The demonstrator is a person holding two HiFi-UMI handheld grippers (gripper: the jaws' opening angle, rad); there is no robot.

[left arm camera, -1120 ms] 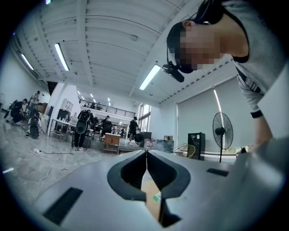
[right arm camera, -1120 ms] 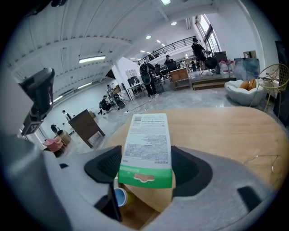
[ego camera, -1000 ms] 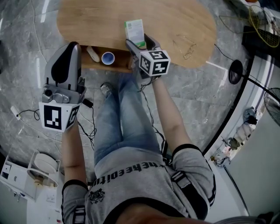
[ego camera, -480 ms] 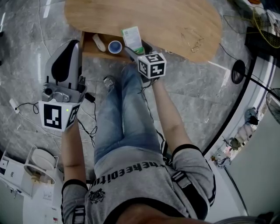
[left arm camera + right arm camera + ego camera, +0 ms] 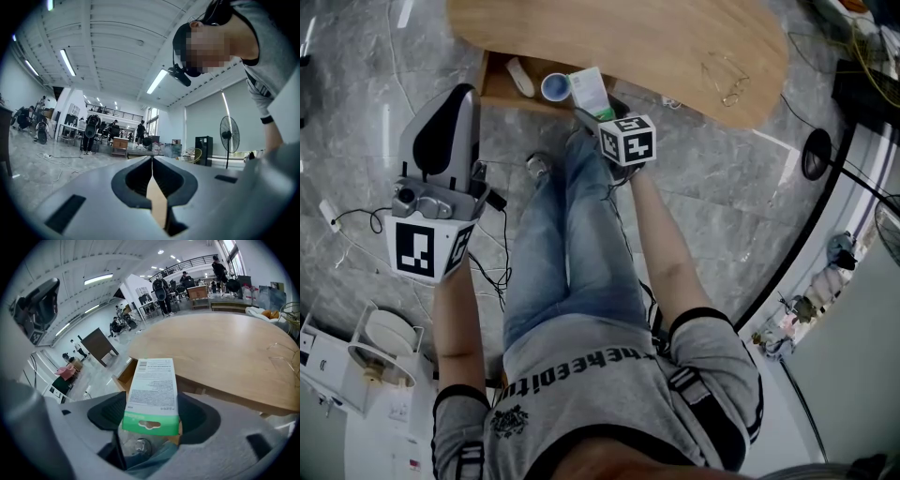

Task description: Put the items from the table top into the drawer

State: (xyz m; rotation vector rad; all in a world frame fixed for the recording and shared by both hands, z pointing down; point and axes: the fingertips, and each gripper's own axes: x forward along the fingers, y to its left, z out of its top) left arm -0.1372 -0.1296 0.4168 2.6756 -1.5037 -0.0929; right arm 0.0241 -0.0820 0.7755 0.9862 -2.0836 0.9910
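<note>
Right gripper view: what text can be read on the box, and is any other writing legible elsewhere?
Box: fine print and barcode, too small to read.
Shirt: one row of letters, creased, not reliably readable.
Marker cubes: patterns only, no words.

- Head view: high above, facing steeply down over the person (image 5: 581, 375) to the floor (image 5: 722, 187). The worktop (image 5: 675, 37) edge and open drawer (image 5: 502, 86) sit at the picture's top.
- Left gripper (image 5: 152, 159) view: tilted upward, facing the ceiling (image 5: 108, 42) and the person leaning over it.
- Right gripper (image 5: 153, 395) view: low and near, looking across the worktop, with the box (image 5: 152, 380) between its jaws filling the foreground.
- Head view and right gripper view share the worktop, drawer and box.
</note>
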